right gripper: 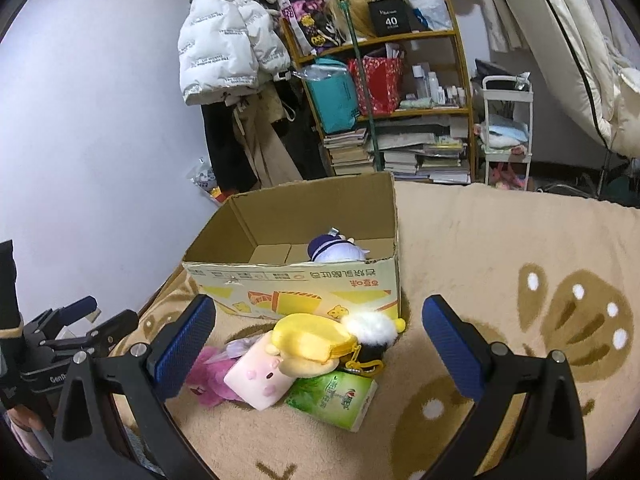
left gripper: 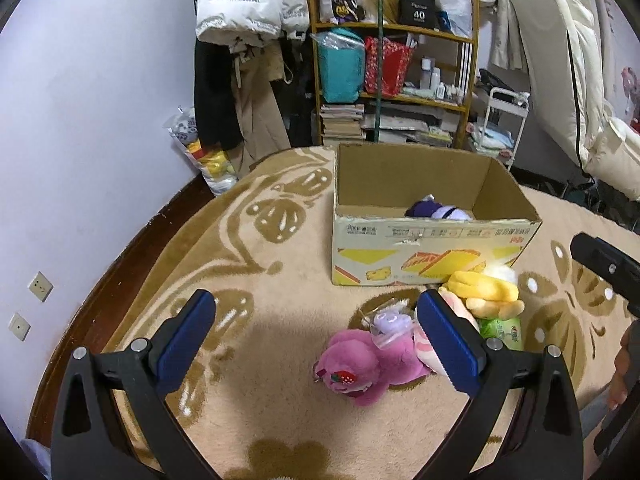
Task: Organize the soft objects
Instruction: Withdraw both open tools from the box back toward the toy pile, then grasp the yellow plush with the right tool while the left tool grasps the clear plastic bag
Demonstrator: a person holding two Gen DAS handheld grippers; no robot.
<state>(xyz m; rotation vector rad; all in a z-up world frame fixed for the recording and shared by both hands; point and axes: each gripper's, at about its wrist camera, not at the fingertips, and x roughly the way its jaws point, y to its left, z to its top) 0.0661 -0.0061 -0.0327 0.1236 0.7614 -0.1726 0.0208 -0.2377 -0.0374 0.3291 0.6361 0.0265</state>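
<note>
A black box (right gripper: 390,17) on the shelf top, far ahead of the right gripper, reads "40". The left gripper's body (right gripper: 48,376), left of it, shows "GenR…". The cardboard box's (right gripper: 320,292) upside-down Chinese print is unclear.

A lived-in bedroom at home. A patterned beige rug (left gripper: 280,280) covers the floor, with plush toys (right gripper: 304,356) piled beside a cardboard box (right gripper: 320,284) near its far edge. Against the wall beyond stands a wooden shelf (left gripper: 400,32) crammed with bags, bottles and stacked books (right gripper: 420,156). A white puffer jacket (left gripper: 240,0) and other coats hang beside it, and pale bedding (right gripper: 580,40) is heaped at the right.
</note>
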